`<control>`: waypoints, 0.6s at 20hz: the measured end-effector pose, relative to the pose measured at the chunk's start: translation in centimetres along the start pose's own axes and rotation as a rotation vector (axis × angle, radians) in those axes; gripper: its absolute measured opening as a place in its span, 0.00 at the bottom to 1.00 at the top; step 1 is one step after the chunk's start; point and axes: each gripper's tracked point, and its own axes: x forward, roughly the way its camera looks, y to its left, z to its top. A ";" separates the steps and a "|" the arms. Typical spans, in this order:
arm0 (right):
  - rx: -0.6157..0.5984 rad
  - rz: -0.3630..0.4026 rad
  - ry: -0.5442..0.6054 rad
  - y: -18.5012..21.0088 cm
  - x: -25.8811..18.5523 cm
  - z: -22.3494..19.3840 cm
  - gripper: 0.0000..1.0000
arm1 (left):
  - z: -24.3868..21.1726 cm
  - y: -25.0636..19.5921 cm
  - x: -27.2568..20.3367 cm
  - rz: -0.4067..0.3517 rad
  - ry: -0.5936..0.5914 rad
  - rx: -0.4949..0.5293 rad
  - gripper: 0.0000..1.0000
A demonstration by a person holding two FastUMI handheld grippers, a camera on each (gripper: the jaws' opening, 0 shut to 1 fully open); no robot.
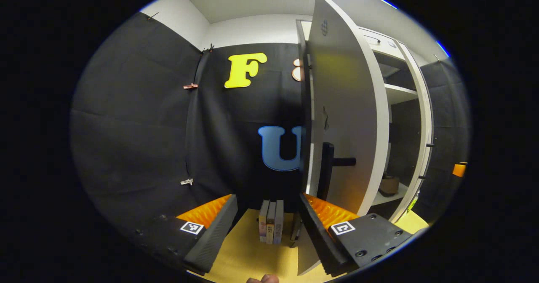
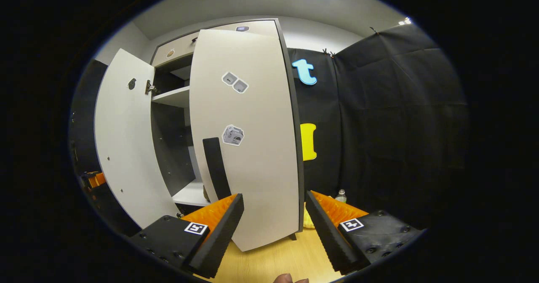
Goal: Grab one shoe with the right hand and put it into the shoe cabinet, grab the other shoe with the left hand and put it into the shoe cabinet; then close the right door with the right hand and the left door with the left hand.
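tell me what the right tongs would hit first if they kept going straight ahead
Most likely the pale grey right cabinet door, which stands ajar straight ahead of the open right tongs; its far edge lies close to that line, so depth is uncertain.

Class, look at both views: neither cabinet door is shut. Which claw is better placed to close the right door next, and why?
Right. The right claw is open, with the right door directly ahead and its black handle just above one finger. The left claw faces the left door instead.

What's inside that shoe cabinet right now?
Inside the shoe cabinet, white shelves and a brownish item, perhaps a shoe, sit low down. The left door covers the rest, so a second shoe can't be confirmed.
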 end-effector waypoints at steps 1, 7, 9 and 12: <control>0.000 0.011 0.002 0.2 0.0 0.0 0.98 | 0.0 -1.3 -0.3 -0.020 0.002 -0.006 0.93; 0.004 0.072 0.004 1.3 0.5 0.6 0.98 | 0.0 -9.0 0.0 -0.116 0.000 -0.006 0.89; 0.009 0.093 0.003 1.9 0.7 0.8 0.98 | 0.5 -11.1 0.5 -0.149 -0.010 -0.026 0.94; 0.011 0.115 0.006 2.9 0.9 1.1 0.98 | 1.0 -13.1 0.6 -0.165 -0.019 -0.027 0.95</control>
